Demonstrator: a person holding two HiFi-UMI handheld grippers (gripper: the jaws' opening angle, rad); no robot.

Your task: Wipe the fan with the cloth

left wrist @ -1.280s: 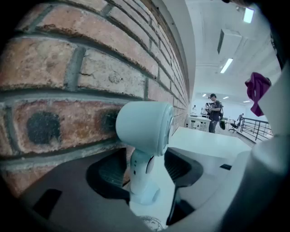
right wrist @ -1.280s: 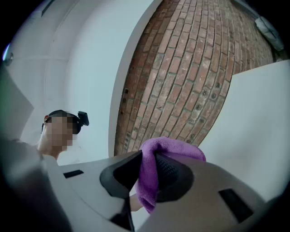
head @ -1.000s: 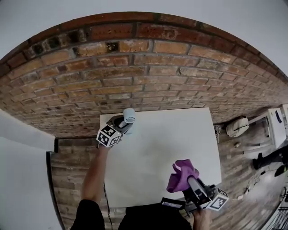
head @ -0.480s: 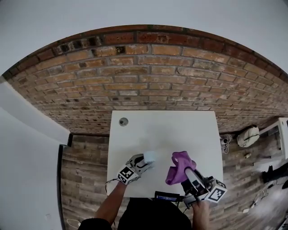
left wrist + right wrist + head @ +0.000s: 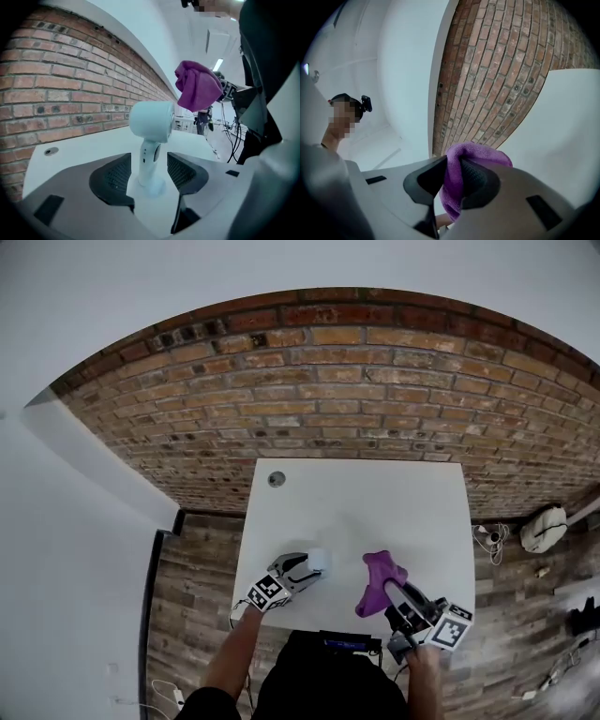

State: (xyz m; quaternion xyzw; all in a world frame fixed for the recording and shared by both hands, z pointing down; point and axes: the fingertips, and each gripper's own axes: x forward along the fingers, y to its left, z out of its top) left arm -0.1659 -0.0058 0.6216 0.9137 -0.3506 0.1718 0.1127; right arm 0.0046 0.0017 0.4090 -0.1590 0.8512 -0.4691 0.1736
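In the head view the fan is a small pale shape that hardly stands out against the white desk, and its foot is blurred in the left gripper view. It stands upright near the desk's front edge, left of the middle. The left tongs are spread wide and have just been opening. The fan's handle stands between the pads with a gap on each side, so neither pad touches it. The right tongs are pinched on a fold of the purple cloth, held above the front edge just right of the fan and apart from it. The cloth's lower part is hidden behind the jaws. A round grommet sits near the far left corner.
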